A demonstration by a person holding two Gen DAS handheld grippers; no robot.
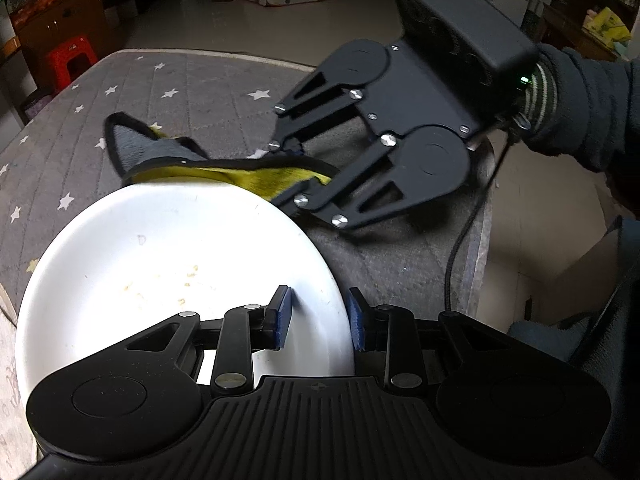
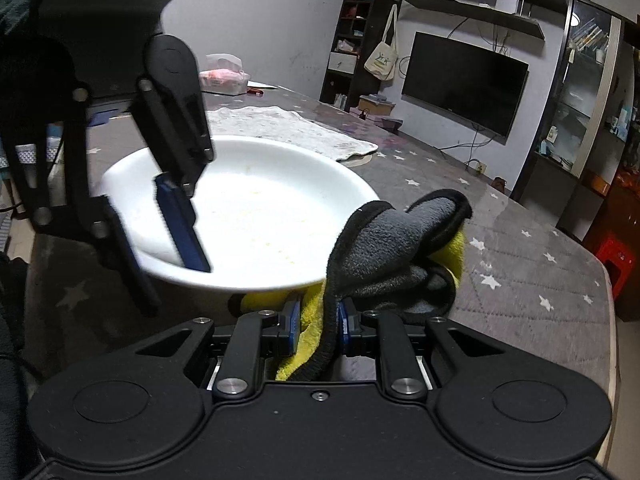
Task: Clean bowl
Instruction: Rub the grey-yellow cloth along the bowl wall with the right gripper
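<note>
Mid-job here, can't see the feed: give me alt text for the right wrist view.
The right gripper is shut on a grey and yellow cloth, held at the near rim of a white bowl with yellowish food specks inside. The left gripper straddles the bowl's left rim, one finger inside and one outside. The bowl is over a grey star-patterned table cover.

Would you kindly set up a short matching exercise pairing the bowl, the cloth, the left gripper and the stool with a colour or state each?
Things:
1. bowl
2. cloth
3. left gripper
4. stool

Descriptions:
A. red, standing on the floor beyond the table
B. grey and yellow, clamped in the right gripper
C. white, flecked with yellowish food residue
D. one finger inside the bowl's rim, the other outside

Pairs: 1-C, 2-B, 3-D, 4-A
</note>
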